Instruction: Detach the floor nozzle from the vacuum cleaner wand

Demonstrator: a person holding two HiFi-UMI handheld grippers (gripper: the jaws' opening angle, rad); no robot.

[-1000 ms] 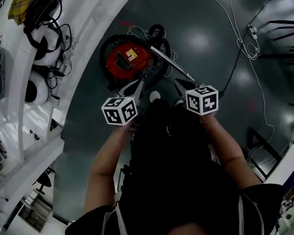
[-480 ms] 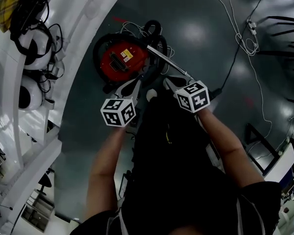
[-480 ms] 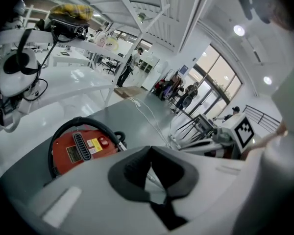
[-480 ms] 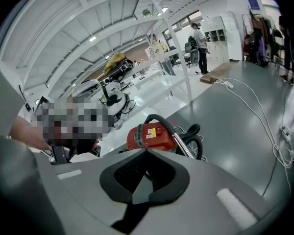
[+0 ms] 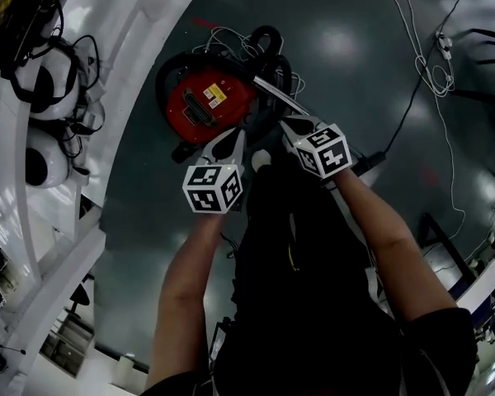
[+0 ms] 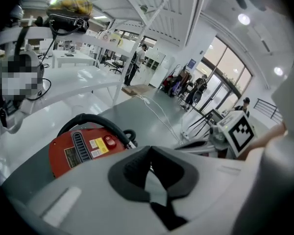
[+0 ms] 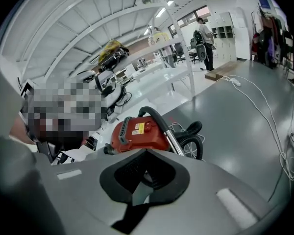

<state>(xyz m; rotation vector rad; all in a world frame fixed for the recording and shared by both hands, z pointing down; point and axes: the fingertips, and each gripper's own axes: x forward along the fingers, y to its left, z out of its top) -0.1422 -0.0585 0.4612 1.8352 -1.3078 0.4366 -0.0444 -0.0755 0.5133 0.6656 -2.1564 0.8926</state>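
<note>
The red canister vacuum (image 5: 202, 101) lies on the dark floor with its black hose (image 5: 268, 40) coiled behind it. Its metal wand (image 5: 285, 99) slants down to the right from the body. I cannot make out the floor nozzle in any view. My left gripper (image 5: 228, 141) hangs shut and empty just in front of the canister. My right gripper (image 5: 297, 126) is shut and empty too, close over the wand. In the left gripper view the vacuum (image 6: 83, 148) sits beyond the closed jaws (image 6: 149, 168). The right gripper view shows the vacuum (image 7: 137, 131) and wand (image 7: 175, 143) past its closed jaws (image 7: 144, 177).
A curved white bench (image 5: 140, 73) carrying headsets (image 5: 45, 81) runs along the left. A white cable (image 5: 421, 64) and a power strip (image 5: 443, 40) lie on the floor at the right, near black stands (image 5: 483, 56). People stand far off in the hall (image 6: 137, 65).
Both grippers have dropped lower and closer to the vacuum, the right one now nearly over the wand. Both stayed shut and hold nothing.
</note>
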